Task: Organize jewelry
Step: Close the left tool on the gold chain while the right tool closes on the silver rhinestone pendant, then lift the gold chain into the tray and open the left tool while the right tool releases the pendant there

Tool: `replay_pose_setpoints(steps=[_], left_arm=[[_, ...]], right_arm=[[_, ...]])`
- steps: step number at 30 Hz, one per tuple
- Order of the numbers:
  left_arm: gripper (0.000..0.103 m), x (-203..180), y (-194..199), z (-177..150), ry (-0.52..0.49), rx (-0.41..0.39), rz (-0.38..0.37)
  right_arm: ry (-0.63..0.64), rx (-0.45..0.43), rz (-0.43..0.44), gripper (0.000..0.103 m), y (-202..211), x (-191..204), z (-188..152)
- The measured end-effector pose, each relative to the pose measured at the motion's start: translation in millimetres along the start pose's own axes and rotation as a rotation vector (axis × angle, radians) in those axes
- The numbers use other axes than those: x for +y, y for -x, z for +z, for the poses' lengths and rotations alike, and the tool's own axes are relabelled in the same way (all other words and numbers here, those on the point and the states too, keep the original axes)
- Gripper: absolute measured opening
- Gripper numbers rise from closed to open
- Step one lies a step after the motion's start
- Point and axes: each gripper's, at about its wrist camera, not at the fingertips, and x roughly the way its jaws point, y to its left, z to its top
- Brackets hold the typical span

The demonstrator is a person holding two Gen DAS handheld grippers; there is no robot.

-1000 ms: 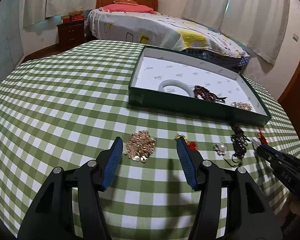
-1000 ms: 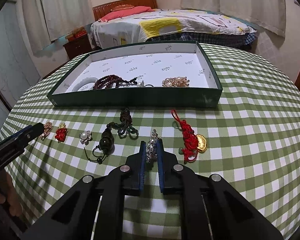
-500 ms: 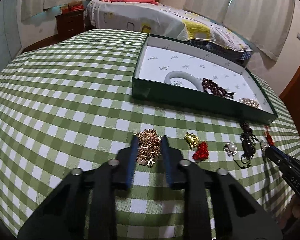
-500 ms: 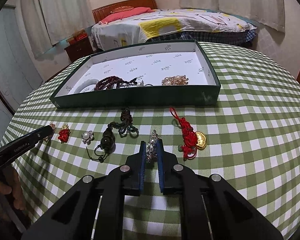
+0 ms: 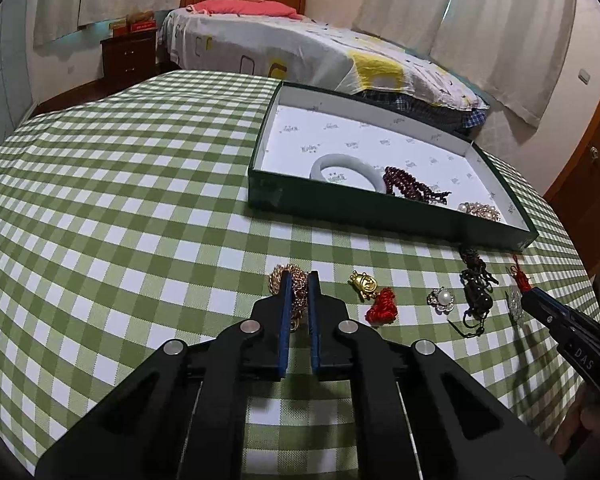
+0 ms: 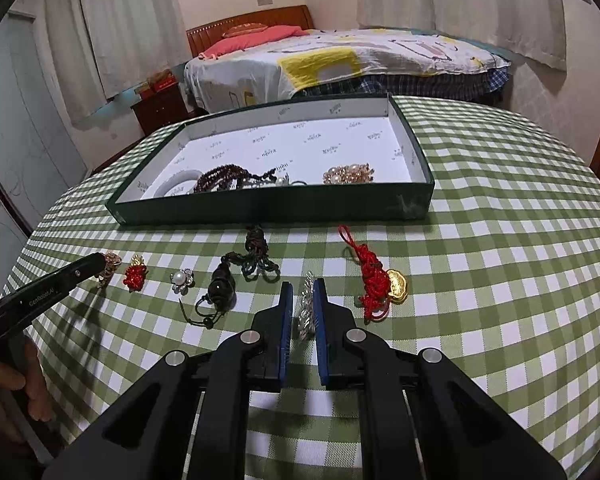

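Left wrist view: the left gripper (image 5: pixel 299 280) is clamped on a gold chain bracelet (image 5: pixel 296 292) lying on the checked tablecloth (image 5: pixel 120 208), in front of the green box (image 5: pixel 284 196).

Right wrist view: the right gripper (image 6: pixel 303 288) pinches a silver rhinestone brooch (image 6: pixel 306 312) between a dark bead pendant (image 6: pixel 222 290) and a red knot charm (image 6: pixel 374 280).

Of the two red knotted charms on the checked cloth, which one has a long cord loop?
The red knotted charm with the gold ingot, right of the right gripper; the smaller red charm has none.
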Motion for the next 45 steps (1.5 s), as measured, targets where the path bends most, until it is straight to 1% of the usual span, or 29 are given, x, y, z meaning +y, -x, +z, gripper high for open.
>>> replay_pose_setpoints(steps=[1, 4, 9, 14, 19, 23, 24, 25, 27, 29, 35, 36, 37, 39, 40, 45], left_arm=[[0.008, 1, 2, 0, 0.003, -0.008, -0.009], [0.008, 2, 6, 0, 0.001, -0.019, -0.006], [0.008, 3, 8, 0, 0.004, -0.022, -0.007], [0.008, 3, 9, 0, 0.003, -0.019, -0.009], [0.008, 3, 8, 0, 0.0, -0.016, -0.01], [0.008, 3, 8, 0, 0.001, -0.015, -0.01], [0.008, 2, 7, 0, 0.0, -0.014, -0.01], [0.008, 2, 7, 0, -0.001, -0.013, -0.011], [0.008, 2, 7, 0, -0.002, -0.012, -0.01], [0.008, 2, 6, 0, -0.001, -0.013, -0.01], [0.008, 2, 6, 0, -0.002, -0.012, -0.01], [0.008, 2, 6, 0, -0.002, -0.011, -0.011], [0.008, 2, 6, 0, -0.002, -0.011, -0.011], [0.008, 1, 6, 0, -0.004, -0.01, -0.011], [0.008, 1, 5, 0, -0.004, -0.011, -0.011], [0.008, 1, 5, 0, -0.003, -0.012, -0.011]], right_arm=[[0.001, -0.006, 0.0, 0.011, 1, 0, 0], [0.004, -0.019, 0.0, 0.008, 4, 1, 1], [0.007, -0.024, -0.004, 0.006, 5, 1, 1], [0.023, 0.014, 0.014, 0.006, -2, 4, -1], [-0.014, 0.002, 0.01, 0.008, -1, 0, 0], [-0.035, 0.022, 0.009, 0.008, -6, -4, 0], [-0.033, 0.021, 0.007, 0.01, -6, -4, 0], [-0.029, 0.026, -0.001, 0.022, -7, -3, 0], [-0.028, 0.032, -0.012, 0.038, -8, -3, 0], [-0.02, 0.026, -0.015, 0.038, -8, -1, 0], [-0.005, 0.055, -0.008, 0.037, -16, 5, 1], [0.0, 0.065, -0.006, 0.034, -18, 6, 1], [0.003, 0.074, -0.003, 0.026, -20, 6, 1], [0.003, 0.08, -0.005, 0.018, -21, 6, 0], [0.003, 0.082, -0.002, 0.012, -21, 6, 0], [0.023, 0.068, -0.005, 0.012, -18, 9, -2]])
